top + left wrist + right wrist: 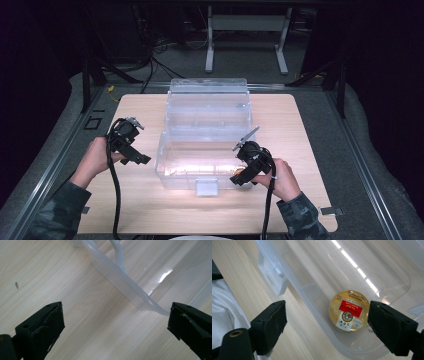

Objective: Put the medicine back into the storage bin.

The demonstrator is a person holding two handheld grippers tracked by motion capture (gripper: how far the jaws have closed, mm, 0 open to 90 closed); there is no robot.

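Black jaws on the right gripper [327,327] stand wide apart with nothing pinched between them, hanging over the near right corner of the clear plastic box [200,145]; below them, inside that corner, a small round gold-lidded tin [348,310] with a red label lies flat on the box floor; the left gripper [115,322] is likewise wide open and empty, off at nine o'clock of the box, just beside its left wall [125,282] above bare wood; the box sits mid-table [150,210], lid swung back toward twelve o'clock.
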